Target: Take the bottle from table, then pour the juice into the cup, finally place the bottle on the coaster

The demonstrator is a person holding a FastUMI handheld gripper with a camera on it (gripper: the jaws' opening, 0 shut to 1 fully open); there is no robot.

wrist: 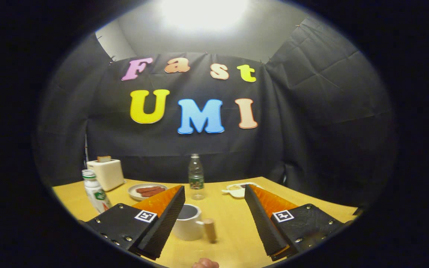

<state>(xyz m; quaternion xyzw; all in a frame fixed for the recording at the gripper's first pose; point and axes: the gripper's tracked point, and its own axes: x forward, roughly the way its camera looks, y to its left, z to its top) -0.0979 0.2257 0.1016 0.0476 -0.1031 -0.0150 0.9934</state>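
The jaws are standing wide open, gripping nothing. The clear plastic water bottle (196, 176) is standing upright on the yellow wooden counter (229, 238) beyond the white mug (187, 222); probably light, slick and squashable, best gripped mid-body.

Cup (189, 222) partly behind claw finger (166, 219)

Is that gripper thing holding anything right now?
No, nothing. The gripper is open, its fingers spread apart, with a white cup sitting on the table between them, untouched.

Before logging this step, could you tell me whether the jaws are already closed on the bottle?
No, the gripper is open, and the clear bottle stands untouched beyond the jaws on the table.
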